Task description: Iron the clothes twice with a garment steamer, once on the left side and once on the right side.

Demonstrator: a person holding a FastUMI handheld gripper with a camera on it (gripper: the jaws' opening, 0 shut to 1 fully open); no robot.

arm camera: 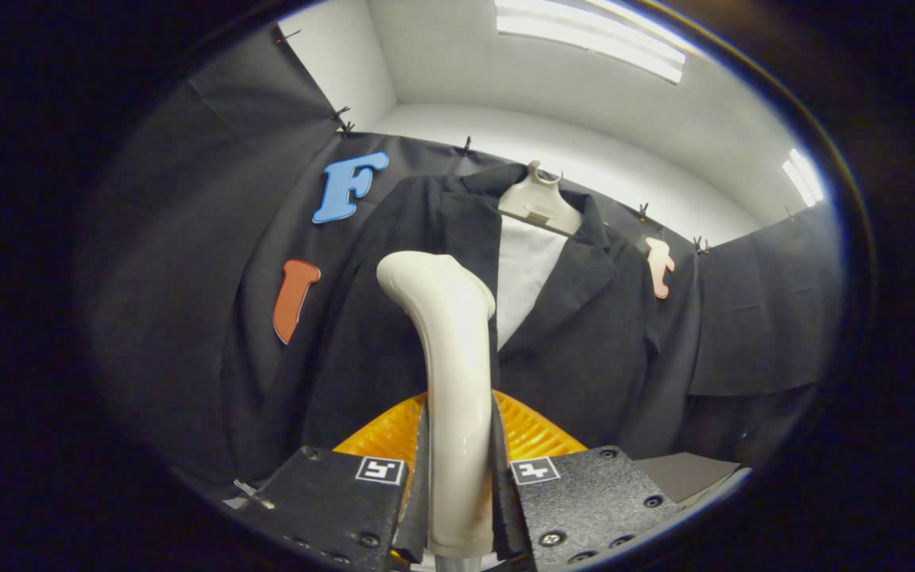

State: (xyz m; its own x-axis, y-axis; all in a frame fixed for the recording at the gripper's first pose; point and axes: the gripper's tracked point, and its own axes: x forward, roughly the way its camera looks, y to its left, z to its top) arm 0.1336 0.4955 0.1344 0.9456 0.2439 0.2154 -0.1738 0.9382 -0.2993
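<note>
A cream garment steamer (449,373) stands upright between my fingers, and my gripper (458,477) is shut on its handle. Its bent head sits in front of the left chest panel of a dark jacket (584,349) and close to it; contact is not clear. The jacket hangs on a pale hanger (538,202) against the black cloth wall, with a white lining or shirt (525,278) showing between the lapels. The steamer's handle hides the lower middle of the jacket.
An orange ribbed object (533,433) lies just beyond my fingers, behind the steamer's handle. Black cloth covers the wall on both sides of the jacket. A grey flat surface (688,473) shows to the right of my right finger.
</note>
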